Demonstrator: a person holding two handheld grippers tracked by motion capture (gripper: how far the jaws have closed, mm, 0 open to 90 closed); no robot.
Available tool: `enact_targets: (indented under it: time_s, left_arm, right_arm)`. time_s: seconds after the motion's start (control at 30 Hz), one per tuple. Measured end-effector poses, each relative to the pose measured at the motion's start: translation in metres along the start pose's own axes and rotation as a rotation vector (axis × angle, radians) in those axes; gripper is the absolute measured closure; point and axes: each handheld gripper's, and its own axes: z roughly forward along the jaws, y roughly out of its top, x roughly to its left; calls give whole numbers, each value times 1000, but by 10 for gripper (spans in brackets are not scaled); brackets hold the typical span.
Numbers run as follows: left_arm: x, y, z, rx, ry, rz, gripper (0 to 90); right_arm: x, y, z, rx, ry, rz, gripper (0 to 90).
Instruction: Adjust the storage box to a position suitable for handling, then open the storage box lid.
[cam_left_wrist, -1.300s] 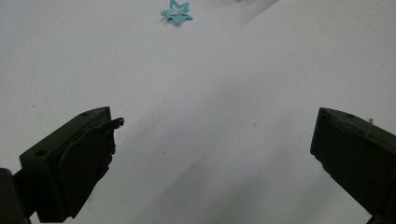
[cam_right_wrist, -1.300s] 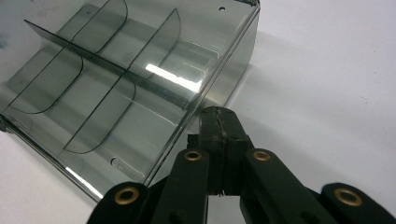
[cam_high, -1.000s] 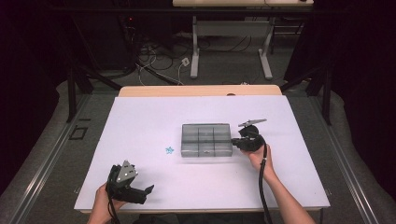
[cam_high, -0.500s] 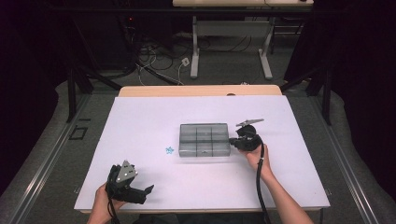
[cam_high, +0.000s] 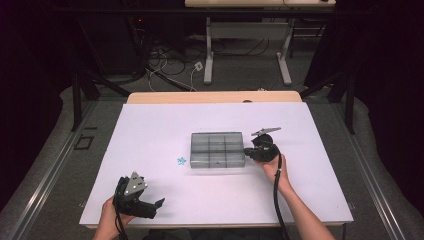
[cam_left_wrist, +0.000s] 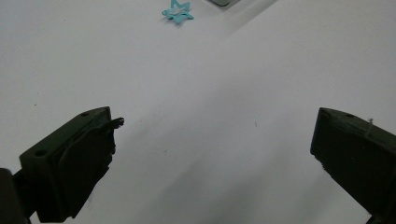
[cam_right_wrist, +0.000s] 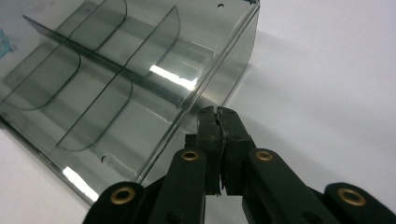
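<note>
Box (cam_high: 217, 149) sits unmoved since a second ago. Right gripper (cam_right_wrist: 218, 122) stays clenched, empty, at its wall; left gripper (cam_left_wrist: 210, 149) gapes idle.

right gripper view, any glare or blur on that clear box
Right gripper view: bright glare streaks on the box dividers and its near wall; the closed tongs look sharp. Left gripper view: the star is slightly soft, soft shadows cross the table. High view: the surroundings are dark.

Clear grey compartment box (cam_high: 217, 150), mid-table
</note>
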Motion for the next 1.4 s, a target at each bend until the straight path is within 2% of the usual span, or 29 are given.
enact_targets:
  time_s: [0.03,0.27,0.3,0.33,0.53,0.63,0.73,0.83,1.0,1.07,1.13,1.17,1.27,1.4]
  left_arm:
    - [0,0,0,2,-5,1,0]
    - [1,0,-1,0,-5,2,0]
    - [1,0,-1,-1,-6,5,0]
    - [1,0,-1,1,-8,5,0]
    - [0,0,0,-4,-4,5,0]
    - [0,0,0,-4,-3,10,0]
    - [0,-1,0,-5,-4,10,0]
    - [1,0,0,0,-15,10,0]
    - [1,0,1,1,-19,10,0]
    - [1,0,1,9,-21,12,0]
    - [0,0,1,-1,-20,12,0]
    - [0,0,1,-2,-19,10,0]
    - [0,1,1,2,-23,9,0]
    - [0,0,2,-3,-22,8,0]
  right_arm:
    - [0,-1,-1,3,-7,-23,885]
    - [-2,-9,-13,18,3,-37,753]
    - [-2,-11,-14,-5,11,-30,733]
    - [-2,-13,-18,28,8,-32,687]
    - [3,-26,-31,65,44,-67,428]
    - [8,-32,-37,76,80,-89,304]
    - [13,-38,-42,84,119,-95,202]
    - [19,-44,-45,79,145,-127,137]
    - [27,-52,-52,104,174,-154,0]
    - [29,-56,-53,109,194,-140,0]
    - [29,-58,-54,98,204,-153,0]
    - [30,-58,-56,115,212,-150,0]
    - [31,-60,-57,91,212,-162,0]
    - [34,-59,-59,90,249,-174,0]
